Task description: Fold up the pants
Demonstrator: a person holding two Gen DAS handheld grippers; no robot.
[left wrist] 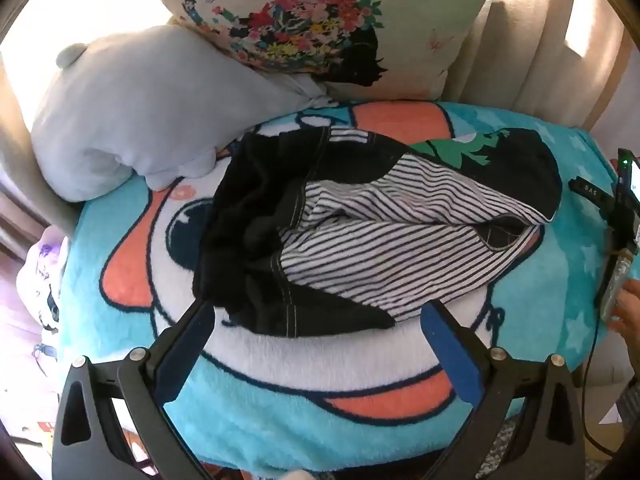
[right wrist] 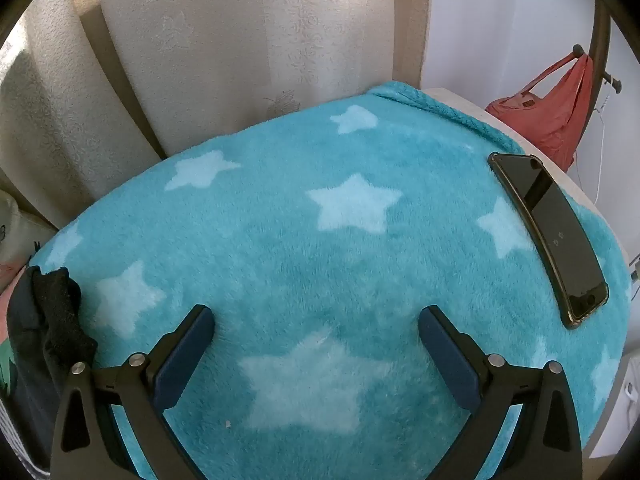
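The pants (left wrist: 360,224) are black with a black-and-white striped lining, lying crumpled in a heap on a turquoise cartoon blanket (left wrist: 280,412). My left gripper (left wrist: 316,312) is open and empty, just in front of the heap's near edge. My right gripper (right wrist: 316,316) is open and empty over a bare starred part of the blanket (right wrist: 320,264). A black edge of the pants (right wrist: 56,320) shows at the far left of the right wrist view. The right gripper's body (left wrist: 620,216) shows at the right edge of the left wrist view.
A grey plush toy (left wrist: 152,112) and a floral cushion (left wrist: 320,24) lie behind the pants. A dark phone (right wrist: 552,232) lies on the blanket's right side. A red bag (right wrist: 552,108) hangs at the right. Curtains (right wrist: 240,48) hang behind.
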